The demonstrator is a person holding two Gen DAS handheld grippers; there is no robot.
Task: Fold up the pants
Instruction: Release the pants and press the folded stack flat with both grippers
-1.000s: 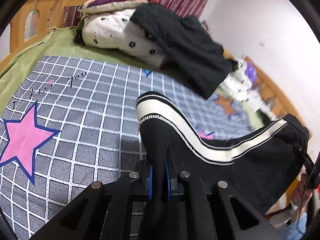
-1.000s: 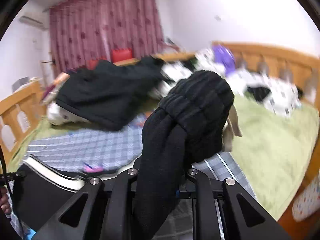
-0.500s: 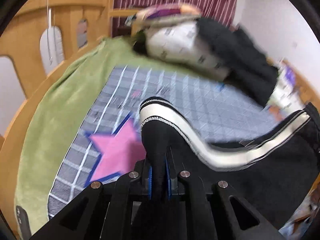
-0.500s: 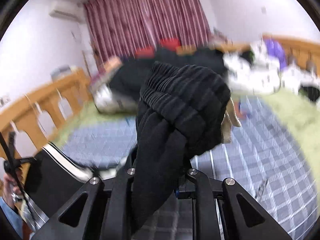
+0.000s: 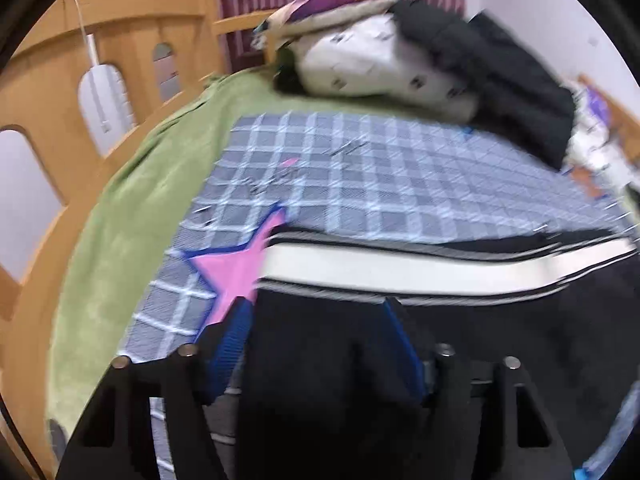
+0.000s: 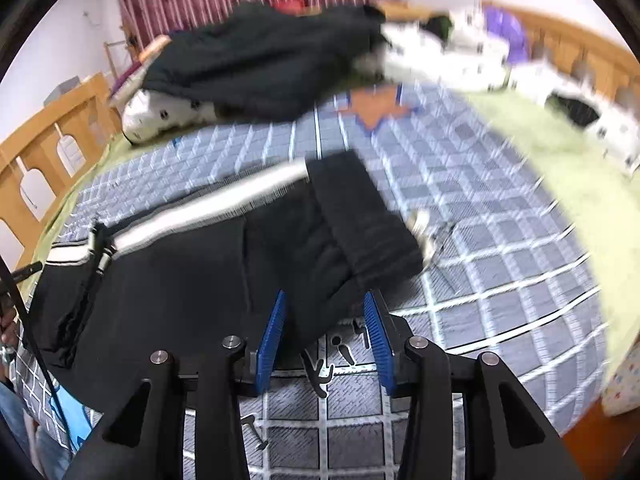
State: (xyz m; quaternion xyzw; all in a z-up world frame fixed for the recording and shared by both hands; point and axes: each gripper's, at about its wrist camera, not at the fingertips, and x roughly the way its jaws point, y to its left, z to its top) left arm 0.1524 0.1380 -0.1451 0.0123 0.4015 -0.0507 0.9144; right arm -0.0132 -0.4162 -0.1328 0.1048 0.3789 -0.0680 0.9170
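Observation:
Black pants (image 6: 200,272) with a white side stripe (image 6: 208,204) lie spread on the grey checked blanket (image 6: 480,208). My right gripper (image 6: 326,312) is open, its blue pads either side of the waistband end (image 6: 360,208). In the left wrist view the pants (image 5: 460,340) lie flat with the stripe (image 5: 400,270) running left to right. My left gripper (image 5: 320,312) is open, its blue pads either side of the leg end, next to a pink star (image 5: 236,268) on the blanket.
A pile of bedding and a black garment (image 6: 260,60) lies at the far side of the bed; it also shows in the left wrist view (image 5: 480,64). A green sheet (image 5: 132,208) and a wooden bed rail (image 5: 100,72) run on the left. More bedding (image 6: 560,92) sits far right.
Both grippers held bunched pants fabric up off the bed. They came down toward the blanket and opened, and the pants now lie flat.

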